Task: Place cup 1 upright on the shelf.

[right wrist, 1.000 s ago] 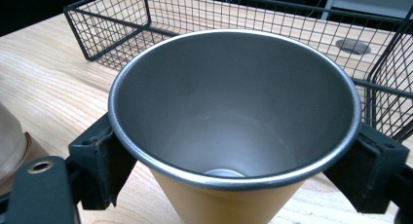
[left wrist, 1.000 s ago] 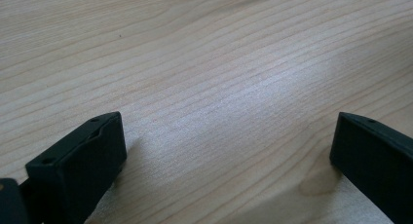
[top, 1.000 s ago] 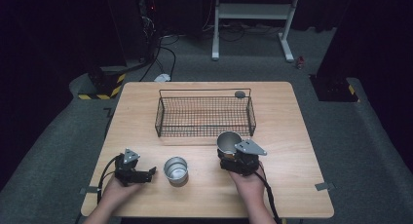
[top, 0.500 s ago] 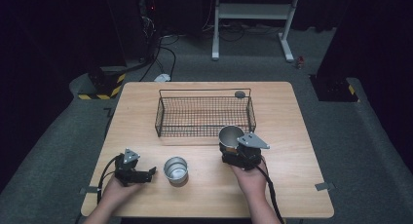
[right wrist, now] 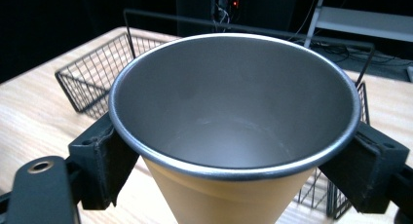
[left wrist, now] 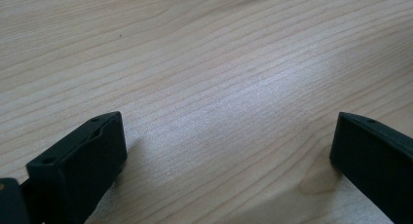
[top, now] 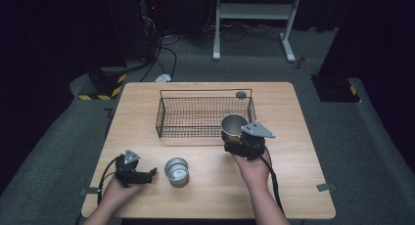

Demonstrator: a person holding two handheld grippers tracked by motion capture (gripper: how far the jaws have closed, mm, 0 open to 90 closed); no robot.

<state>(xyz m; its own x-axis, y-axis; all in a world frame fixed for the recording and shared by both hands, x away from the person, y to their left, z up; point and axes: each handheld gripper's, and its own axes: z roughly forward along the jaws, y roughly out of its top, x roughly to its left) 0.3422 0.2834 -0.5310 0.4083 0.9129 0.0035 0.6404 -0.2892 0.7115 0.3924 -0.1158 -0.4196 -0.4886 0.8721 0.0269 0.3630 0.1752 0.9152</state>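
High view: my right claw [top: 238, 138] pinches a tan metal cup [top: 234, 125] at the wire basket [top: 205, 116]'s near right corner; a second cup [top: 176, 169] waits beside my left claw [top: 147, 175].

Left gripper view: jaws spread, nothing between them, just table [left wrist: 204, 63].

Right gripper view: cup [right wrist: 234, 121] clamped below the rim. It tapers, so I reckon it could slip or clip the basket wall [right wrist: 92, 73]. No readable writing.

Silver cup [top: 176, 170] upright on wooden table [top: 293, 186]; small dark disc [top: 241, 94].
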